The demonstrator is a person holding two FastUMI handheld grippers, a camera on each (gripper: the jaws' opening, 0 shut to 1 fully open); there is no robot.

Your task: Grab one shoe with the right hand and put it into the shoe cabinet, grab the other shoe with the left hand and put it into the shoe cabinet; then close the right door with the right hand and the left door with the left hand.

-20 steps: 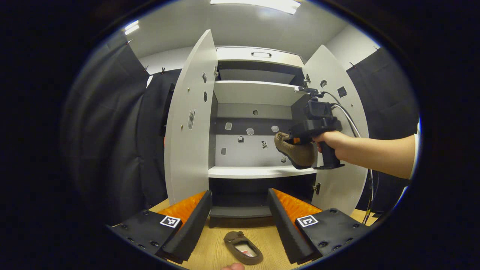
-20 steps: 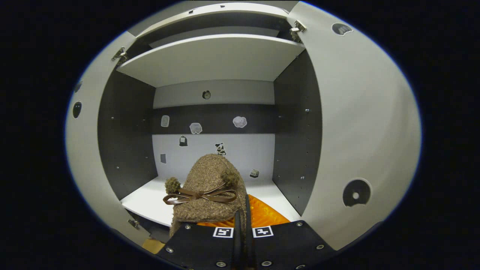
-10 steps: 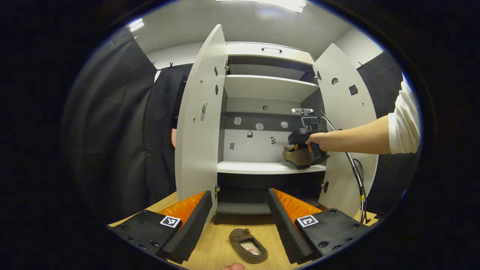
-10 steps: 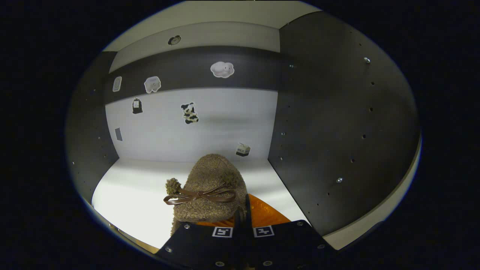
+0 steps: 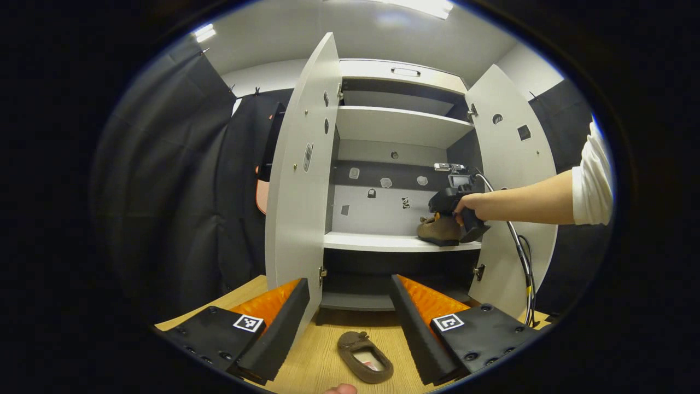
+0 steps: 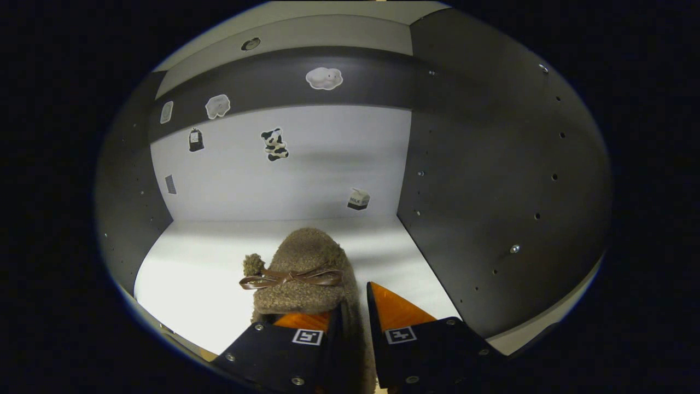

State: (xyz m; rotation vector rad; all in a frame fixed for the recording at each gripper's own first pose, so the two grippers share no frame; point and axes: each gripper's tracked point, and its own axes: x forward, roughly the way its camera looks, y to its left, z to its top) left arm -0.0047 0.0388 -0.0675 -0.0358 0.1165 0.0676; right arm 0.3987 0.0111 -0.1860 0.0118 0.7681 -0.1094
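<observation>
I see my right gripper (image 6: pixel 353 323) reached deep into the shoe cabinet (image 5: pixel 402 128), held by a hand (image 5: pixel 471 204) on a bare forearm with a white sleeve (image 5: pixel 593 180) pushed up. Its fingers stand slightly parted around the heel edge of a fuzzy brown shoe (image 6: pixel 299 273) with a thin leather-like bow and pompoms; I cannot tell whether they press on it. The shoe rests on the smooth white shelf (image 6: pixel 208 273) near the dark right side wall (small cartoon stickers dot the back panel, one a carton reading "MILK"). My left gripper (image 5: pixel 350 306) hovers low over the wooden table (image 5: pixel 322 355), fingers spread wide with ribbed inner faces, each carrying a square black-and-white marker. The other shoe (image 5: pixel 365 356) lies on the table between them, before the cabinet's open doors.
</observation>
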